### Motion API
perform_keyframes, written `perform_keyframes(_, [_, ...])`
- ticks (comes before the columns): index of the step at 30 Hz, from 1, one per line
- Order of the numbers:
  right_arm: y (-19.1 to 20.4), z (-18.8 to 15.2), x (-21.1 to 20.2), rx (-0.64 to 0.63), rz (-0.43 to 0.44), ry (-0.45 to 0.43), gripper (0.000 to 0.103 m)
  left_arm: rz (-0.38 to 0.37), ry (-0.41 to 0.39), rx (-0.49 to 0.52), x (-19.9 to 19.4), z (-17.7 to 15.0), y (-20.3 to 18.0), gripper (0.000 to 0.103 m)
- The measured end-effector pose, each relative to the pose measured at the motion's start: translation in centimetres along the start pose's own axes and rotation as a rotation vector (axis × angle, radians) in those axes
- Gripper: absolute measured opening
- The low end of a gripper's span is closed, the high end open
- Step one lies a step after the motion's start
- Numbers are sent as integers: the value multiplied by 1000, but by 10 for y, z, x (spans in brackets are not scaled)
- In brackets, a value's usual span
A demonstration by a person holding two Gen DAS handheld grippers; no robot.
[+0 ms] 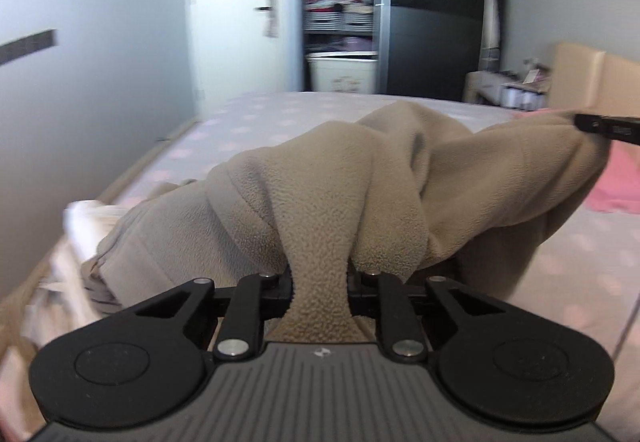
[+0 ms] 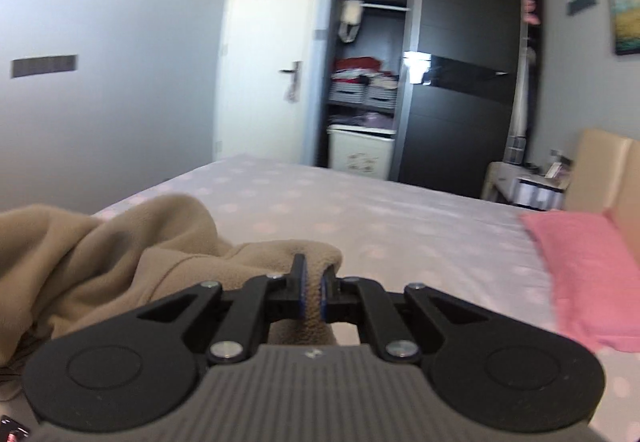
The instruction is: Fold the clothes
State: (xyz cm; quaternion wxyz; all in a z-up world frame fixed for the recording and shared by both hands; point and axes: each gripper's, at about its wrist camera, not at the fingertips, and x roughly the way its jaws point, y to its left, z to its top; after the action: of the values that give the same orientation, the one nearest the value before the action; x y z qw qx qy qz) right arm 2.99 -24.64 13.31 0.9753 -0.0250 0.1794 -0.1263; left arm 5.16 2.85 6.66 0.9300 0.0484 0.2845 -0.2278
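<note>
i've got both grippers clenched on the beige fleece (image 1: 320, 202), left gripper (image 1: 320, 290) and right gripper (image 2: 314, 292), above the bed (image 2: 360, 218); thin pinches could slip, dropping it crumpled.

Pale blue walls (image 2: 120, 2), white door (image 2: 272, 54), dark wardrobe (image 2: 460, 82), dotted bed (image 2: 400, 226).

The left gripper (image 1: 320, 294) pinches a beige fleece garment (image 1: 340, 194) above the bed (image 1: 256, 122); the right gripper (image 1: 580, 123) grips its far corner.
</note>
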Motion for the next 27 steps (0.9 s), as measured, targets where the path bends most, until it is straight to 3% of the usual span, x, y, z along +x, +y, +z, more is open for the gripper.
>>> perform_keyframes(5, [-98, -23, -54, 55, -210, 60, 6, -238, 47, 26, 10, -6, -81, 16])
perform_keyframes(11, [-210, -89, -100, 180, -428, 205, 6, -481, 204, 52, 40, -32, -150, 11])
perform_keyframes(14, [-243, -131, -107, 225, -465, 308, 7, -484, 244, 163, 45, -53, -184, 11])
perform_keyframes(17, [-244, -158, -119, 211, -465, 369, 12, -490, 310, 169, 62, -64, -194, 13])
perform_keyframes(19, [-242, -164, -127, 140, -527, 374, 29, -498, 344, 151, 70, -66, -187, 14])
perform_keyframes(21, [-239, -169, -134, 75, -580, 376, 38, -507, 355, 146, 77, -67, -181, 18])
perform_keyframes(24, [-230, -164, -136, 53, -539, 342, 44, -504, 351, 137, 71, -72, -176, 25])
perform_keyframes(27, [-206, -149, -141, -14, -528, 241, 51, -477, 312, 112, 57, -65, -159, 44])
